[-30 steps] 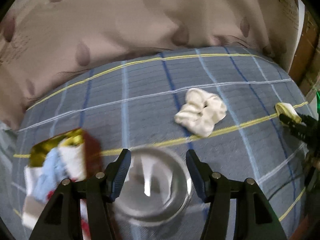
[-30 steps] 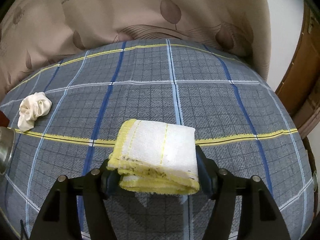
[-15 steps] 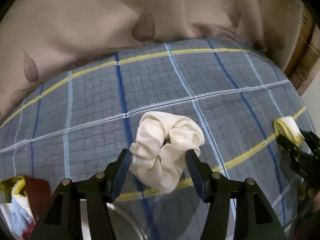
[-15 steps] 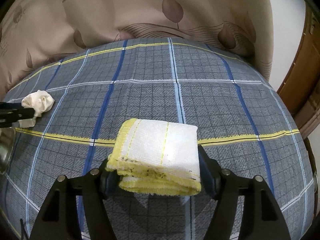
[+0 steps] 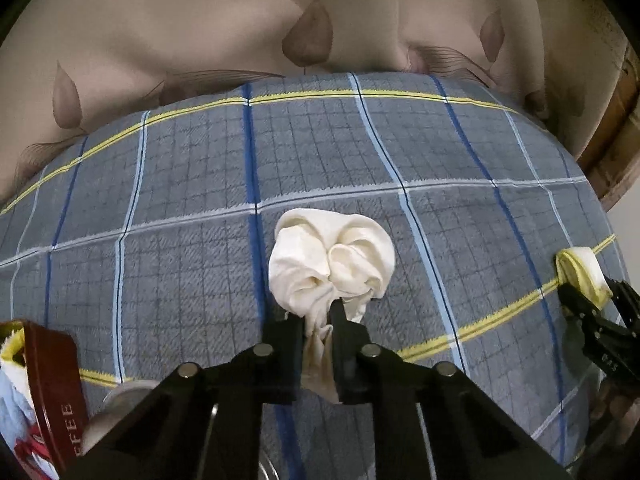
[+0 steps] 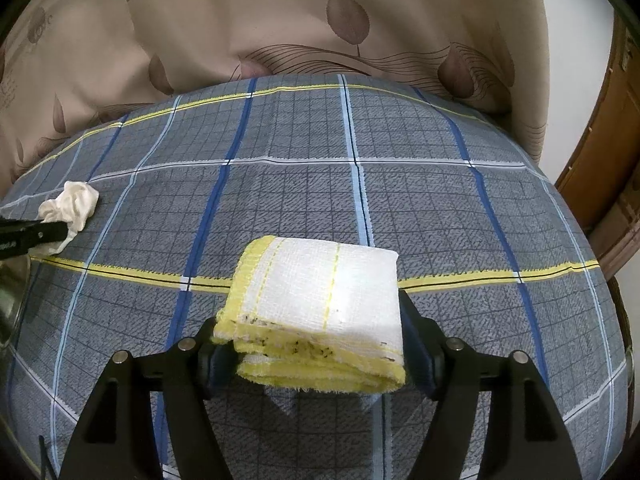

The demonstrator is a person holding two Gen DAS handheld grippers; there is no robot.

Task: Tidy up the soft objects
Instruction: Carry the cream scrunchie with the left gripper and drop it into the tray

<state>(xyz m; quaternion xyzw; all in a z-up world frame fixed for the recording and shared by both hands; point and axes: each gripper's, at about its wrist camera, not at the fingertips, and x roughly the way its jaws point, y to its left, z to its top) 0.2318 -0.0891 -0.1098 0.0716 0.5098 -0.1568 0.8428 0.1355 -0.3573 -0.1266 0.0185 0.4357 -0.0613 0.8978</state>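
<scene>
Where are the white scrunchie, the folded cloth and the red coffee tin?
white scrunchie [image 5: 332, 264], left wrist view, bunched middle.
folded cloth [image 6: 320, 296], right wrist view, white top face.
red coffee tin [image 5: 56, 380], left wrist view, red side wall.

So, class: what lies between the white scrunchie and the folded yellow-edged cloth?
Only bare plaid sheet between scrunchie and cloth, in the right wrist view.

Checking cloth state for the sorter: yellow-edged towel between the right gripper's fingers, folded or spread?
Folded. The towel shows stacked yellow-trimmed layers along its near edge, a compact rectangle.
</scene>
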